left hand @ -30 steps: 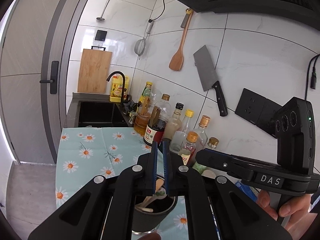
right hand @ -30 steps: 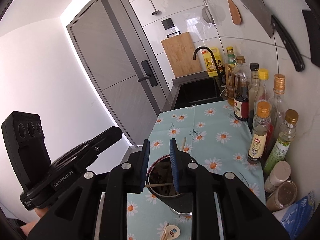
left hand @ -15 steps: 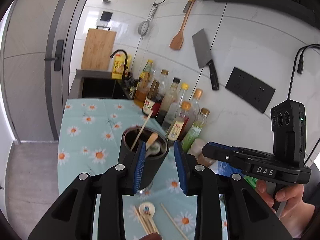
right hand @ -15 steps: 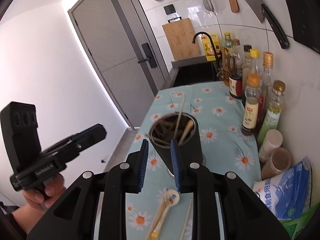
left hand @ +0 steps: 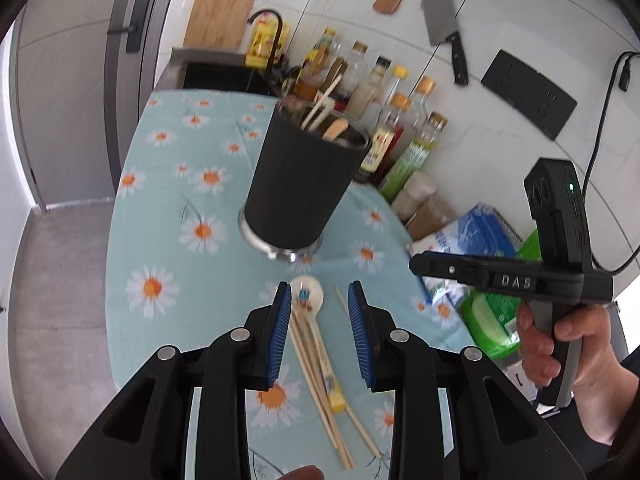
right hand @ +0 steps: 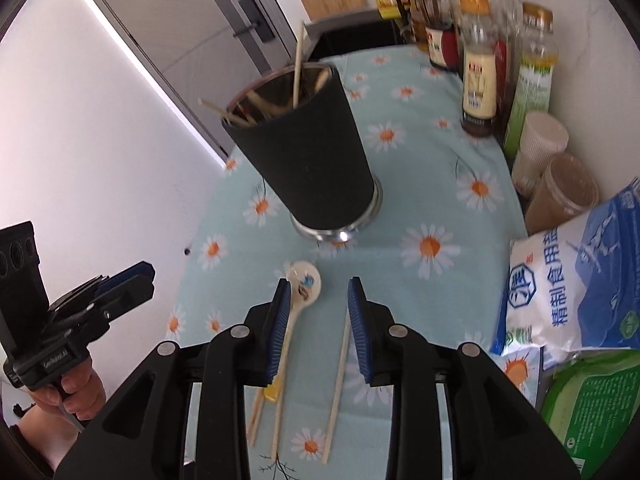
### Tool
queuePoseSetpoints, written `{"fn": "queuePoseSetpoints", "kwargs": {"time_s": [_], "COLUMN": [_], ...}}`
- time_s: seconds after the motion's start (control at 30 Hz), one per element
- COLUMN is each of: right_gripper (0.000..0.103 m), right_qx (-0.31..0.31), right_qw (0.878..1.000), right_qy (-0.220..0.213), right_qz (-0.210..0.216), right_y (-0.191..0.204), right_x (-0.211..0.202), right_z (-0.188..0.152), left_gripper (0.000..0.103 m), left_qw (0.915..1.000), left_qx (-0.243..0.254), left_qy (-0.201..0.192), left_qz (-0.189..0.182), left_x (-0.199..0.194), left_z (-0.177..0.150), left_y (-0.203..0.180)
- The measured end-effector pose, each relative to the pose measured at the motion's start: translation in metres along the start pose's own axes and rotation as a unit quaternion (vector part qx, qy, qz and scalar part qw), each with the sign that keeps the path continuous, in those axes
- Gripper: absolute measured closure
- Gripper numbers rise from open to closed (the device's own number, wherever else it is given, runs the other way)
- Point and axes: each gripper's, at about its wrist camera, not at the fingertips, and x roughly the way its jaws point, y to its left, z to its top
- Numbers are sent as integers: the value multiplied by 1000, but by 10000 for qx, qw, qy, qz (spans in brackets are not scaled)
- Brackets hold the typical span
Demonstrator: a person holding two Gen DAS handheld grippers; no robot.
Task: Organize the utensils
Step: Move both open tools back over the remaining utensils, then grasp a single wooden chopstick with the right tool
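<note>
1. The black cup (left hand: pixel 298 184) stood upright on the daisy-patterned bench (left hand: pixel 160 240), holding chopsticks and a spoon handle.
2. Just in front of the cup lay a white spoon (left hand: pixel 307 294) and loose chopsticks (left hand: pixel 320 376), flat on the bench.
3. The left tool (left hand: pixel 316 300) hovered over the spoon, jaws narrowly apart, gripping nothing.
4. The right tool (right hand: pixel 316 300) was opening above a single chopstick (right hand: pixel 338 376), its pads pressing nothing.
5. Sauce bottles (right hand: pixel 480 76) stood behind the cup, along the wall.

"DAS" on the right gripper (left hand: pixel 516 280); "精制食用盐" on the blue-white salt bag (right hand: pixel 568 292).
</note>
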Motion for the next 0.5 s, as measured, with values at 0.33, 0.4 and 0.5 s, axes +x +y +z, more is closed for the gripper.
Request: {"fn": "queuePoseSetpoints", "kwargs": {"time_s": [0.33, 0.4, 0.5], "right_gripper": [72, 72, 72], "right_qx": [159, 196, 264], "right_qw": [9928, 9900, 9847], "right_qy": [1152, 1351, 1664], "right_qz": [-269, -342, -450], "right_y": [-3, -2, -2], "right_x": [44, 54, 69], "right_z": [-10, -12, -16], "left_gripper": [74, 74, 74], "left_qw": [9978, 9971, 9963], "left_qx": [-291, -338, -325], "left_qy": [594, 679, 772], "left_qz": [97, 99, 176], "left_x": [18, 21, 23], "left_z": [-47, -54, -63], "left_y": [18, 20, 24]}}
